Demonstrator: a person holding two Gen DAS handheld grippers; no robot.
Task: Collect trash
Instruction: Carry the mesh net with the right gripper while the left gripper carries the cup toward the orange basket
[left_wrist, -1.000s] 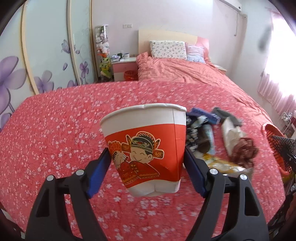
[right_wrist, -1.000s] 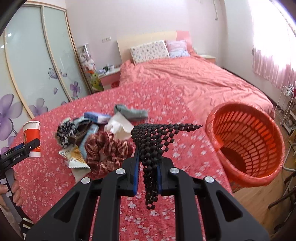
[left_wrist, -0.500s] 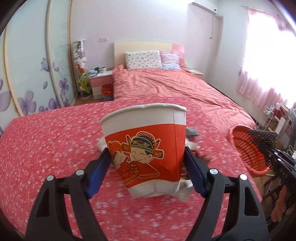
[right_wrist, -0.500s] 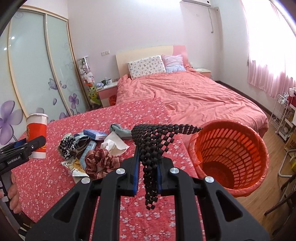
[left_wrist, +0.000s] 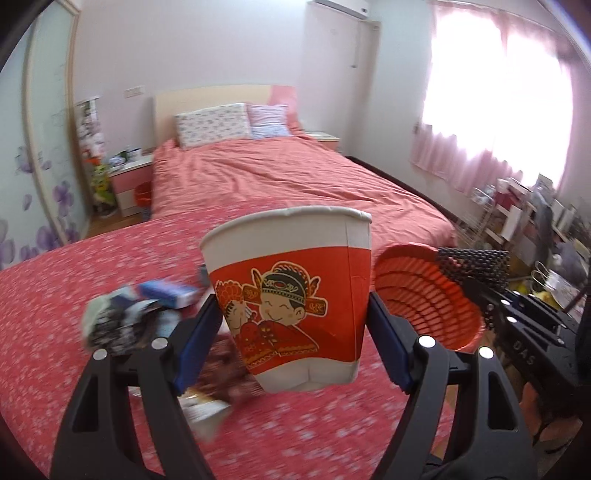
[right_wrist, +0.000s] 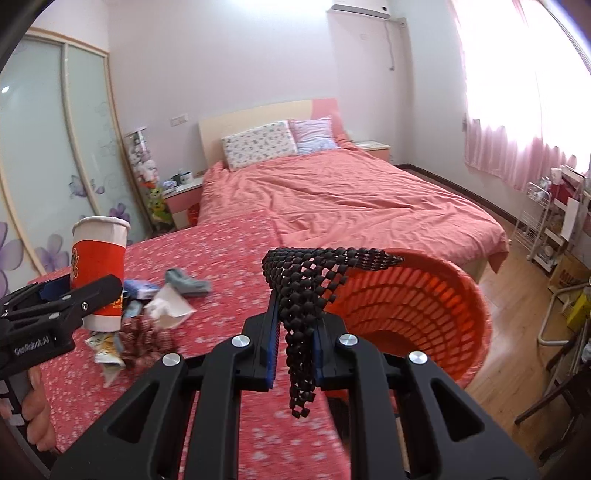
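Left hand-held gripper (left_wrist: 293, 334) gripping a red and white paper cup (left_wrist: 291, 295) upright between its blue pads, above the flowered red bed cover (left_wrist: 74, 295) and the small trash pile (right_wrist: 155, 317). Right hand-held gripper (right_wrist: 295, 338) clamping shut on a black mesh piece (right_wrist: 306, 291), hanging just beside the rim of the tilted orange basket (right_wrist: 443, 317).

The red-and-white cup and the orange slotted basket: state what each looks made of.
Red-and-white cup: paper, most likely; matte, with a rolled white rim, a vertical side seam and a printed cartoon figure. Orange slotted basket: moulded plastic by the look; slightly glossy, with even rows of rectangular slots and a smooth rim.
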